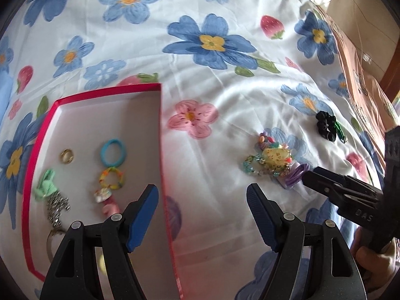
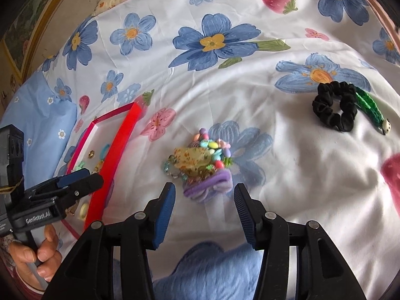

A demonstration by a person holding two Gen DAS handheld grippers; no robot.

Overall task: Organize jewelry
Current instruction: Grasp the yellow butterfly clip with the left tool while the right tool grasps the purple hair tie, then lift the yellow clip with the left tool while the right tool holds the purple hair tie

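A red-rimmed box [image 1: 160, 135] with a white floor lies on the flowered bedsheet. In it are a blue hair tie [image 1: 112, 151], a gold ring [image 1: 67, 155], a multicoloured bead ring [image 1: 112, 178] and a green bow with a silver chain [image 1: 50, 190]. My left gripper [image 1: 202, 215] hangs open over the box's right wall, holding nothing. A pile of beaded jewelry [image 2: 200, 160] with a purple hair tie [image 2: 207, 187] lies just ahead of my right gripper [image 2: 206, 212], which is open and empty. The pile [image 1: 272, 161] shows in the left wrist view too, with the right gripper [image 1: 306, 176] beside it.
A black scrunchie [image 2: 333, 106] and a green braided clip [image 2: 370, 107] lie on the sheet to the far right. A light blue pillow [image 2: 37, 115] is left of the box [image 2: 115, 155]. The left gripper [image 2: 92, 175] and a hand holding it are at the left.
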